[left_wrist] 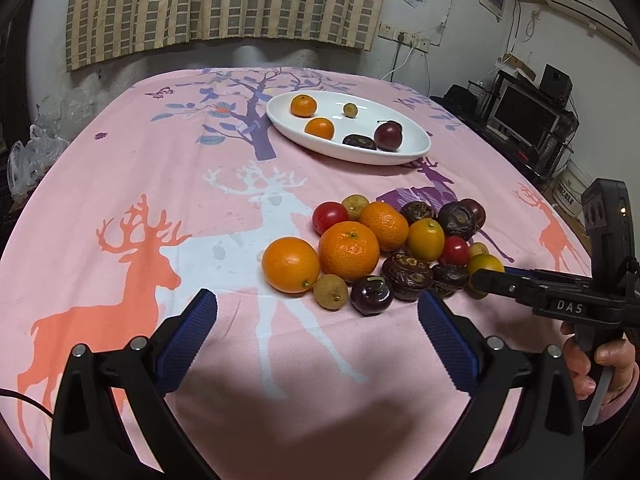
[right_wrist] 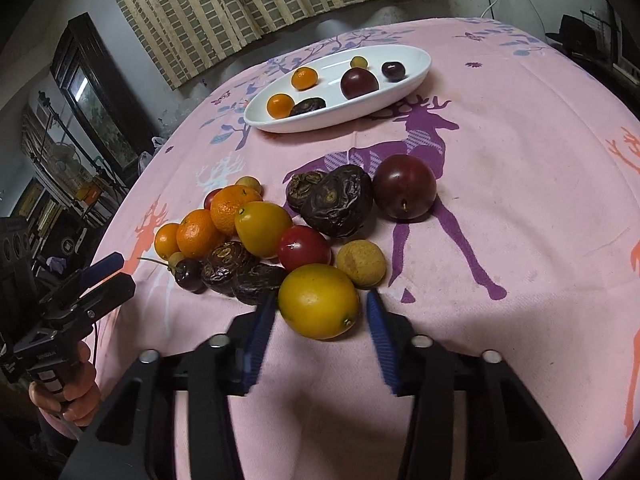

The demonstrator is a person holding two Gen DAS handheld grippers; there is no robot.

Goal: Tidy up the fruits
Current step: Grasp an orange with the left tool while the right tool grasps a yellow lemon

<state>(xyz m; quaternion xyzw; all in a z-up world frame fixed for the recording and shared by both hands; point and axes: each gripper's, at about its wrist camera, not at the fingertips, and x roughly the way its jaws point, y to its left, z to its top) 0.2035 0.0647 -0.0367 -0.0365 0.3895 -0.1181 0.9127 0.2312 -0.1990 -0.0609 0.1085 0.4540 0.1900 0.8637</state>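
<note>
Left wrist view: the left gripper hangs low over the desk with its jaws spread wide and nothing between them. Just ahead of its blue pads lies the pile of fruit on the pink deer-print cloth: three oranges, a yellow fruit, two small red ones, several dark wrinkled ones, small tan ones and a dark cherry nearest the jaws. The right gripper comes in from the right edge, its tip against a second yellow fruit at the pile's right end; from here I cannot tell how wide it stands. Farther back, well apart from the pile, sits the white oval dish with two oranges, a small tan fruit, a dark wrinkled one and a plum.

Right wrist view: the right gripper has its jaws open, one on each side of the yellow fruit; the left pad lies close beside it, the right one stands apart, so it is not gripped. The fruit rests on the cloth at the near edge of the pile, touching a red fruit and near a tan one. A large plum sits at the pile's right. The left gripper shows at the left edge, held in a hand. The dish lies beyond.
</note>
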